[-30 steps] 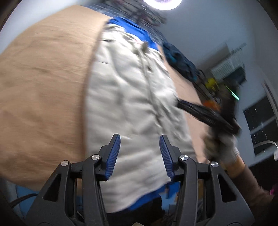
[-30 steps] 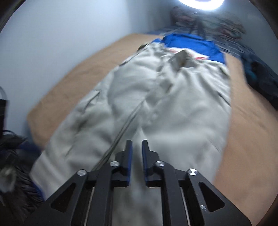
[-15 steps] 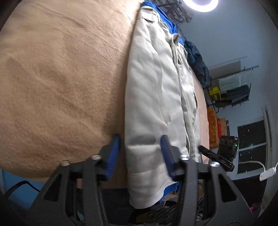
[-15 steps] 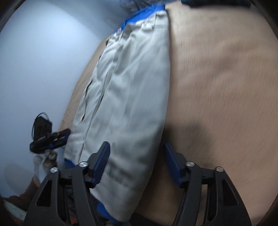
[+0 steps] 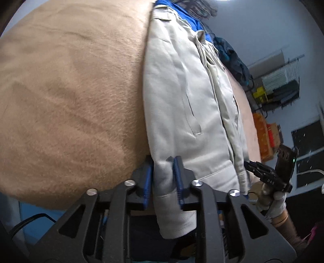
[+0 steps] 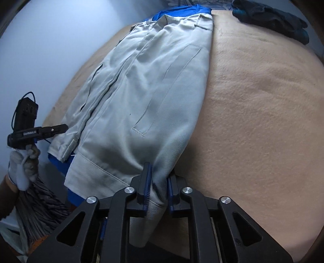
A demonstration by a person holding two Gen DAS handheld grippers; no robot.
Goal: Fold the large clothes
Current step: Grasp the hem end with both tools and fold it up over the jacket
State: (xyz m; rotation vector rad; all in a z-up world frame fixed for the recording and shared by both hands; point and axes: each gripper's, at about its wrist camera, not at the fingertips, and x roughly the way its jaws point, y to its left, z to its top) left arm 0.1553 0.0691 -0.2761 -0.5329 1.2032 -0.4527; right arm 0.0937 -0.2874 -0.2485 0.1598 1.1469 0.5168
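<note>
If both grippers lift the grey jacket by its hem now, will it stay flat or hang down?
The grey jacket will probably sag between the grips: its hem already droops. It looks thick and lined, so likely fairly heavy.

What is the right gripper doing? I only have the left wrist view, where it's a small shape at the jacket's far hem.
Observer: The right gripper is shut on the jacket hem corner.
Operator: Which side of the jacket?
Observer: The side bordering the bare tan blanket.
Operator: Anything else on that blanket?
Observer: A dark garment lies at its far edge, apart from the jacket.
</note>
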